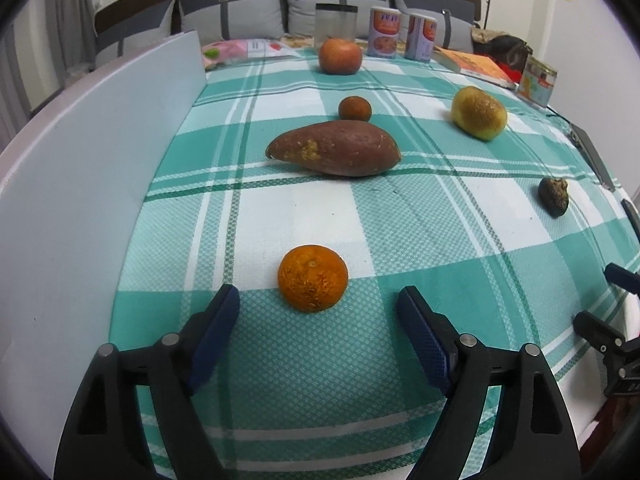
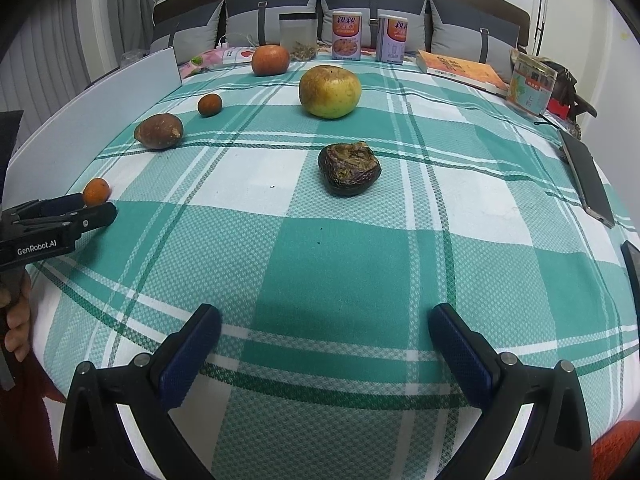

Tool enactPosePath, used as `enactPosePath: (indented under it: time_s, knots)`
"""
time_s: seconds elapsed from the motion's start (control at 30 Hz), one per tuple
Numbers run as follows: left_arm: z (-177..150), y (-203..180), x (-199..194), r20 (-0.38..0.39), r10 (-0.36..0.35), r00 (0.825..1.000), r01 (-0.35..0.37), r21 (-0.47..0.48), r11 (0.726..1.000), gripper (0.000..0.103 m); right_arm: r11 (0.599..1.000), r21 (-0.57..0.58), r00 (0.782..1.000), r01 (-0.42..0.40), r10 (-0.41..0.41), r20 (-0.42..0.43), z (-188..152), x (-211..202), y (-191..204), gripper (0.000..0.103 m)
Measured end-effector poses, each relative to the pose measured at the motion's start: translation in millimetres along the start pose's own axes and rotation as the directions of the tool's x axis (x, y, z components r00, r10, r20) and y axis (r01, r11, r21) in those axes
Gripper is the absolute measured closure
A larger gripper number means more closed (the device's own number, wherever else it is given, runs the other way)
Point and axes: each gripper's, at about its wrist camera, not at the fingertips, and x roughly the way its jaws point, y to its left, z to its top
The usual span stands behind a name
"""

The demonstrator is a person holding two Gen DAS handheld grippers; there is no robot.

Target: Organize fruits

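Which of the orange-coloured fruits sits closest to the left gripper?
The orange, just ahead of the open left gripper. The small tangerine and the red-orange fruit lie farther back.

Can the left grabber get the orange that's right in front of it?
Probably yes. The left gripper is open, and the orange sits on the tablecloth just ahead of its fingertips with nothing between them.

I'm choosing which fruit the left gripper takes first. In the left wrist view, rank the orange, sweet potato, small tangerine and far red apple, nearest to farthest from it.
From the left gripper:
1. Orange, just ahead of the open fingers.
2. Sweet potato, mid-table, lying crosswise.
3. Small tangerine, right behind the sweet potato.
4. Red apple, far edge, before the jar.
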Motion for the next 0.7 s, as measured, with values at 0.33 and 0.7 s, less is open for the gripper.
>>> enactPosePath:
  time_s: [0.33,0.7]
  knots:
    - [-3,-1,-1,0.014,0.003,1.000,-0.003,0.003,1.000,0.020,0.999,-0.007,0.998,-0.035,0.035,0.053,57,-21,4,0.001]
    - [-3,-1,-2,0.015,0.004,1.000,-0.004,0.003,1.000,0.019,0.954,-0.145,0.962,-0.264,0.249,-0.111,197,14,17,0.016]
